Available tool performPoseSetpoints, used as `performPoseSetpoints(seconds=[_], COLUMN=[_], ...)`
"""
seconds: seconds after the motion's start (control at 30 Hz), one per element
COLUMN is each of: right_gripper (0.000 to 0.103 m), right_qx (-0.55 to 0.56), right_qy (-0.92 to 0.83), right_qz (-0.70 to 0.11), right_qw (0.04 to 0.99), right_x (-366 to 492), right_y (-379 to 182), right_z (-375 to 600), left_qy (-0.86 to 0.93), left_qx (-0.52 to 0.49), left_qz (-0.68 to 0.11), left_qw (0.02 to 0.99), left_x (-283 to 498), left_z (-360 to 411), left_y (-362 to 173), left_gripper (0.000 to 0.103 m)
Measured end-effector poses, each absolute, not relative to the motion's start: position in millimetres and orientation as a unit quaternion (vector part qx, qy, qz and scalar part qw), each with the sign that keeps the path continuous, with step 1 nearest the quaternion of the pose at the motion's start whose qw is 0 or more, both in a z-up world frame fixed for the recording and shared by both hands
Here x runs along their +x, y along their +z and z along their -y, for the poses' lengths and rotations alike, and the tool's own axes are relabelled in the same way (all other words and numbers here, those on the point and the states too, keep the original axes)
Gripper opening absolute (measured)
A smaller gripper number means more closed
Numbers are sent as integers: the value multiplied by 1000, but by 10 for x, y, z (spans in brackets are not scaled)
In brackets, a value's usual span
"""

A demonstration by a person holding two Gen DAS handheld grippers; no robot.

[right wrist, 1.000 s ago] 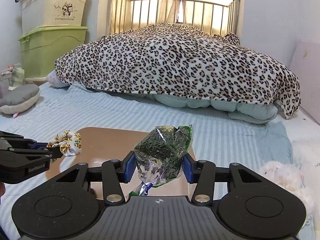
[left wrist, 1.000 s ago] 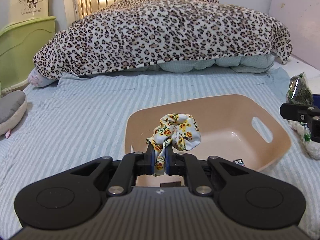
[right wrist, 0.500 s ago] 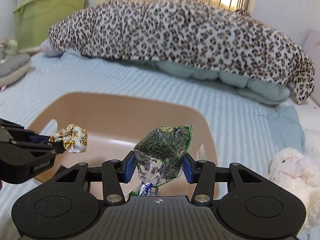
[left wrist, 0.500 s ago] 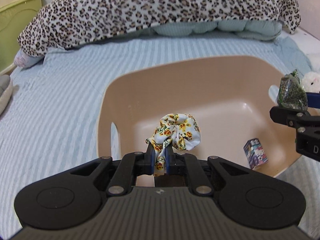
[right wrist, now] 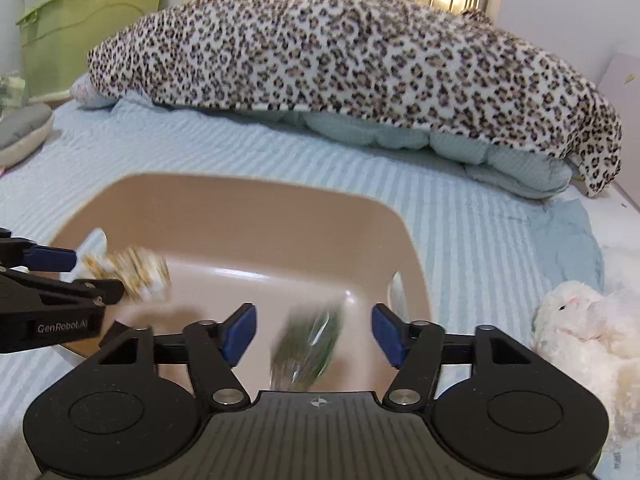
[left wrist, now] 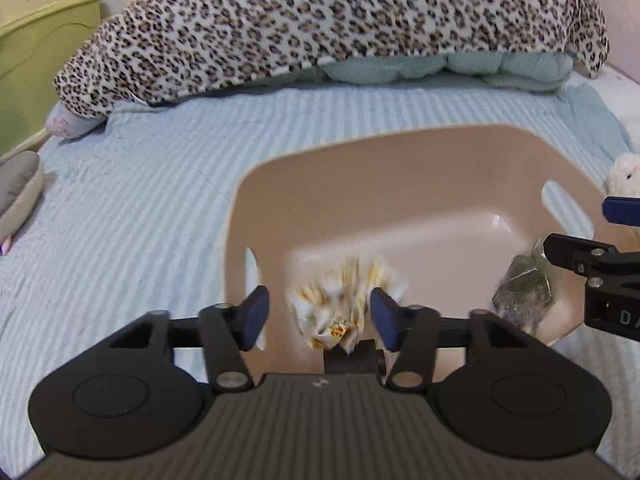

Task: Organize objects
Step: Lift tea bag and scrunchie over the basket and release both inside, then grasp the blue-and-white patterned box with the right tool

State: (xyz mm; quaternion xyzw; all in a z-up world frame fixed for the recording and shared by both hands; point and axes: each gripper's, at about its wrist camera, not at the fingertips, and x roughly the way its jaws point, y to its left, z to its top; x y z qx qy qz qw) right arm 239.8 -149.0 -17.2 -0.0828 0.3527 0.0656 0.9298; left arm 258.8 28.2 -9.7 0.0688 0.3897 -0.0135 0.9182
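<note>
A tan plastic basin [left wrist: 400, 184] sits on the striped bed; it also shows in the right wrist view [right wrist: 248, 216]. My left gripper [left wrist: 320, 314] is open over the basin's near left part, and a yellow floral scrunchie [left wrist: 344, 304] is blurred, falling between its fingers; the scrunchie also shows in the right wrist view [right wrist: 132, 270]. My right gripper [right wrist: 314, 334] is open over the basin's near right part, and a clear bag of green dried leaves [right wrist: 310, 350] is blurred, dropping between its fingers; the bag also shows in the left wrist view [left wrist: 524, 288].
A leopard-print blanket [left wrist: 320, 20] lies heaped across the far side of the bed. A white plush toy [right wrist: 580, 320] lies right of the basin. A grey cushion [left wrist: 18, 192] lies at the left edge. Green storage bins [right wrist: 80, 28] stand at the far left.
Both grippers have opened over the basin. The scrunchie has left the left fingers and the leaf bag has left the right fingers; both are falling.
</note>
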Motion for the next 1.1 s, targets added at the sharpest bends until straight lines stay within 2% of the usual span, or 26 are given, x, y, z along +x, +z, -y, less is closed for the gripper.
performPoseSetpoints(seconds=[0.07,0.13,0.27,0.33,0.57,1.1], right_gripper=[85,93,103,103,103,103], right_qx=[-84,-90,-101,-102,-102,-103], right_qy=[69,69,73,75,88,88], right_qz=[-338,-327,-317,-318,-340,-415], right_qw=[935,938,940,939,931,900], right_x=[2347,2269,2077,1960,1574,1204], right_y=[-64,38,180,207,174,-417], right_z=[1506,1516,1543,1536,1544,1623], left_qy=[-14,-10,-4,-3,-7,-12], left_qx=[66,64,69,69,47,66], left_qz=[-387,-379,-365,-363,-380,-454], left_qw=[920,923,928,929,924,888], left_x=[2524,2430,2233,2140,1843,1377], left_z=[-287,-287,-282,-286,-387,-441], left_y=[-10,76,219,268,271,-298], left_gripper=[69,74,80,84,84,84])
